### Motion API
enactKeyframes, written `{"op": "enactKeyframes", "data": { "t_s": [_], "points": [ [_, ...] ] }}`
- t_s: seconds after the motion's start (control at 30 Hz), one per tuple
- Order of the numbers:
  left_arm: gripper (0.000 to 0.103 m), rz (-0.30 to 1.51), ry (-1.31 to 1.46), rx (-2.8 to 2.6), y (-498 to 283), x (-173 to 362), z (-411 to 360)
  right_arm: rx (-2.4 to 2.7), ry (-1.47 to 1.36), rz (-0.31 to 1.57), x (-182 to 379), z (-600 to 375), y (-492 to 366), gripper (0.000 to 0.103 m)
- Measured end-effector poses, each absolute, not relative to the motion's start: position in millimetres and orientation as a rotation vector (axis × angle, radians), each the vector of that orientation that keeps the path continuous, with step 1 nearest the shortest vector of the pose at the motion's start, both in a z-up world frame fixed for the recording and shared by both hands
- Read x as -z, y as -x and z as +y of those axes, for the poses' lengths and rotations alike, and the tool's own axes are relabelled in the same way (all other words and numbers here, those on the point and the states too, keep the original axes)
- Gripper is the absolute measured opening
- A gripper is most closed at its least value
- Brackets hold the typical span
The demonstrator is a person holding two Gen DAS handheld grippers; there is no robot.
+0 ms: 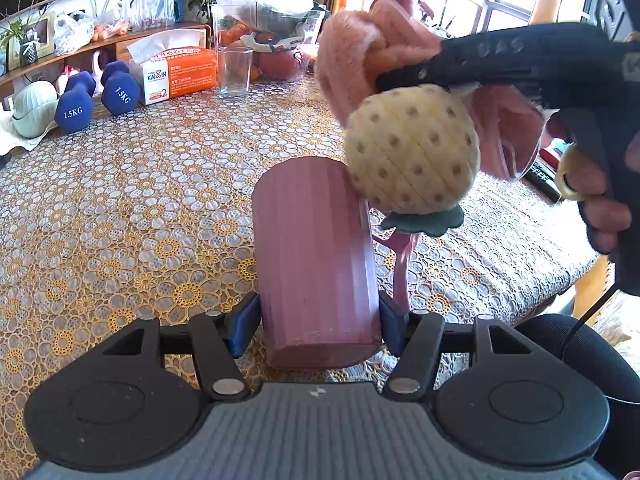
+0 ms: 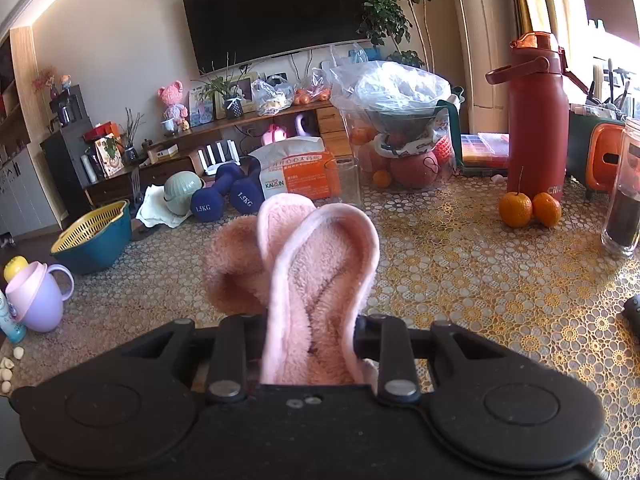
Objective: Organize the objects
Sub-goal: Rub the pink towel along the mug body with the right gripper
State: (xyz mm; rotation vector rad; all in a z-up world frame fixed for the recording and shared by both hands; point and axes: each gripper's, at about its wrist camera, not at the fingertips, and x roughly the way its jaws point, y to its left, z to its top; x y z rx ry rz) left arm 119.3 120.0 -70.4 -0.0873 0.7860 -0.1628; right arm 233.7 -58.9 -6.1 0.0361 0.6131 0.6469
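My left gripper is shut on a mauve ribbed cup near its base. The cup is tilted away from me above the lace tablecloth, and its handle points right. My right gripper is shut on a pair of pink fluffy slippers, which stick up between its hidden fingers. In the left wrist view, the right gripper comes in from the upper right, held by a hand. There the slippers carry a cream strawberry-shaped plush that hangs at the cup's rim.
Two blue dumbbells, an orange tissue box, a clear glass and a bagged fruit bowl stand at the back of the table. To the right are a red thermos and two oranges. At the left are a lilac cup and a yellow-blue colander.
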Motion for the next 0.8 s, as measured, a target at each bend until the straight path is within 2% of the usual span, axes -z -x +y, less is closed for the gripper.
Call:
{"op": "enactKeyframes", "data": {
  "t_s": [0.3,0.47,0.63,0.8],
  "points": [
    [0.061,0.786,0.105,0.165,-115.5,71.2,121.0,-0.739,-0.041,0.520,-19.8,-41.2,-207.3,0.029],
    [0.061,0.784,0.118,0.162,-113.8,71.4,123.1,-0.816,0.014,0.585,-2.6,-24.0,-189.7,0.029],
    [0.061,0.777,0.115,0.159,-111.7,71.7,123.7,-0.840,0.154,0.602,-12.8,-27.0,-167.2,0.028],
    [0.061,0.771,0.095,0.157,-110.7,71.9,120.6,-0.885,0.289,0.703,-4.4,-16.6,-154.4,0.028]
  ]
}}
